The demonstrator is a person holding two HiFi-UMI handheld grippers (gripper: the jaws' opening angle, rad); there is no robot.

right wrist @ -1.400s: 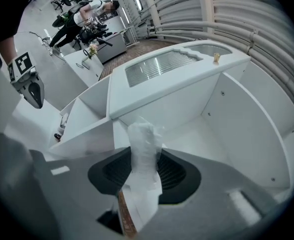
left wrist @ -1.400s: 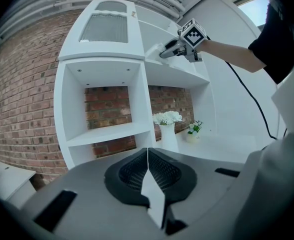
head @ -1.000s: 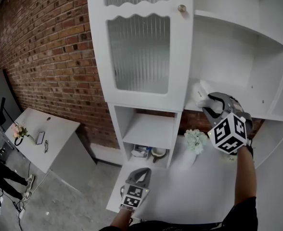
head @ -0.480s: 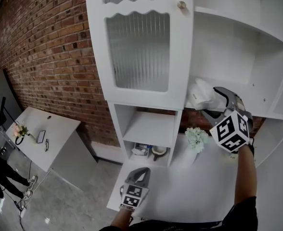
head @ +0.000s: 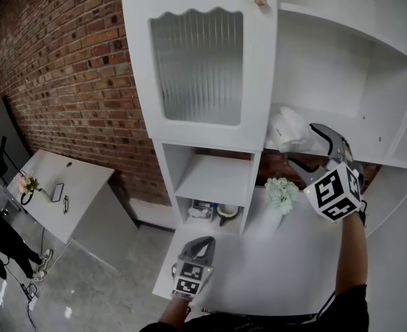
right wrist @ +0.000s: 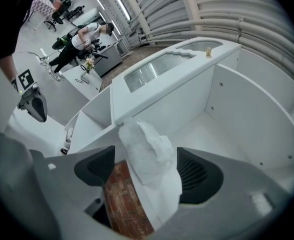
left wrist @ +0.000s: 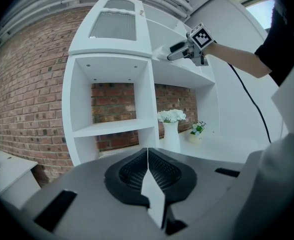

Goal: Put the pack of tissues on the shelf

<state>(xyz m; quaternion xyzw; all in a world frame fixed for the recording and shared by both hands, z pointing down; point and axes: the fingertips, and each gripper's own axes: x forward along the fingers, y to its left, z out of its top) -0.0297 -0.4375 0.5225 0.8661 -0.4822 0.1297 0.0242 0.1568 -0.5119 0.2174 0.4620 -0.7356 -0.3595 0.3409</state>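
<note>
Right gripper (right wrist: 147, 170) newly opened, pack of tissues (right wrist: 144, 149) between jaws on shelf (right wrist: 212, 134)

I work in a mock home corner built inside an open office hall: a brick wall (head: 72, 81), a white shelf unit (head: 214, 178) with a ribbed-glass door (head: 196, 68) and a flower vase (head: 279, 200), and behind me a desk (head: 68, 192) and people (right wrist: 84, 34) working.

R gripper (head: 306, 147) raised on outstretched arm, jaws just opening wide w/ tissue pack (right wrist: 147, 154) unclamped between; L gripper (head: 201, 246) low, jaws together.
</note>
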